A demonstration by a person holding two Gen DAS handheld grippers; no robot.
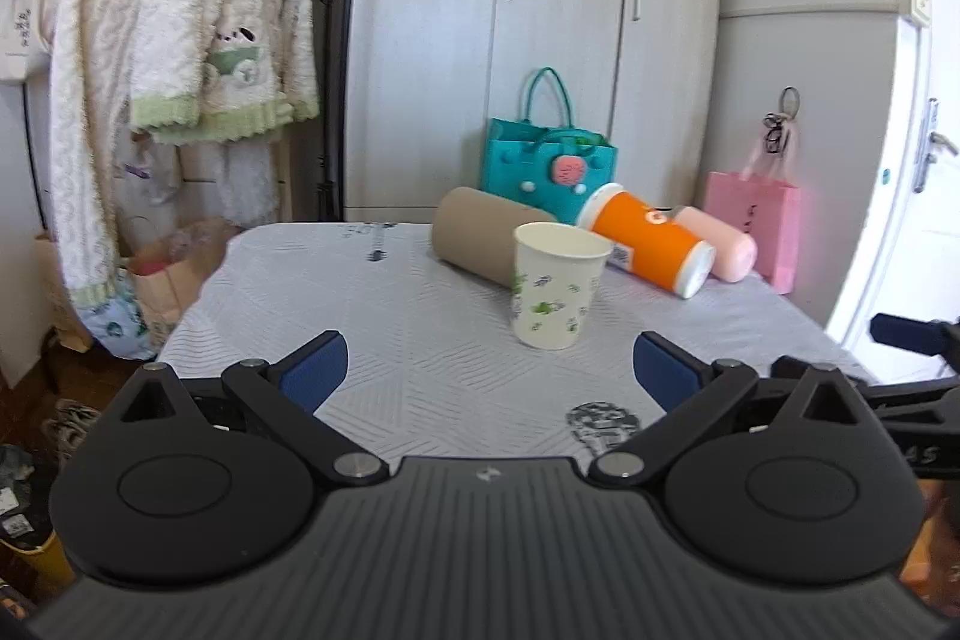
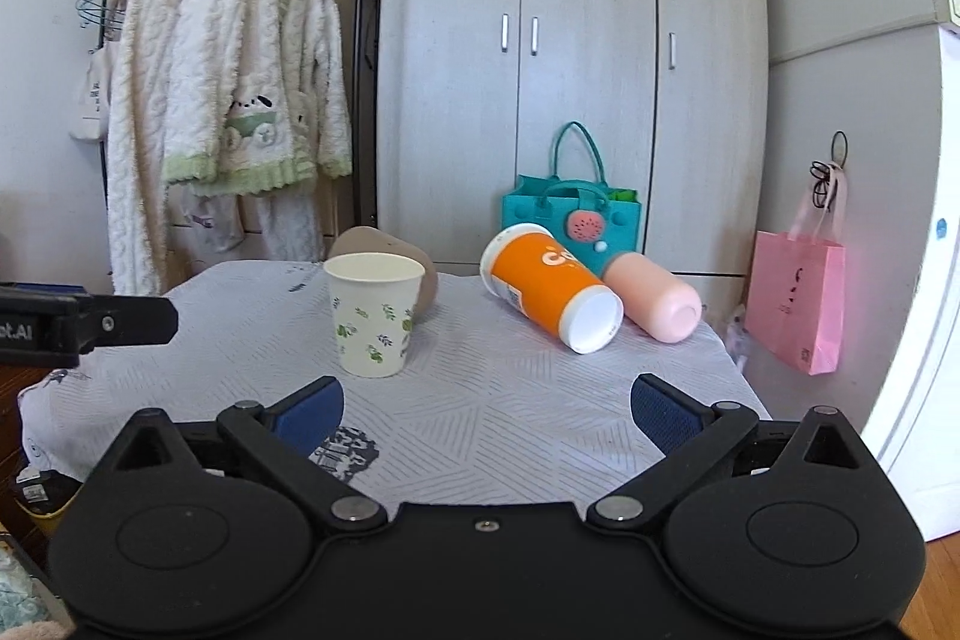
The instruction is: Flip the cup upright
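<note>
Paper cup [image 1: 559, 285] stands upright mid-table, both hand-held grippers [image 1: 491, 370] [image 2: 487, 409] spread wide, short of it.

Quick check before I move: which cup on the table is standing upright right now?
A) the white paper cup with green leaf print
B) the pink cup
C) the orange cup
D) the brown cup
A: the white paper cup stands with its open mouth up, while the orange cup, pink cup and brown cup lie on their sides on the table.
</note>
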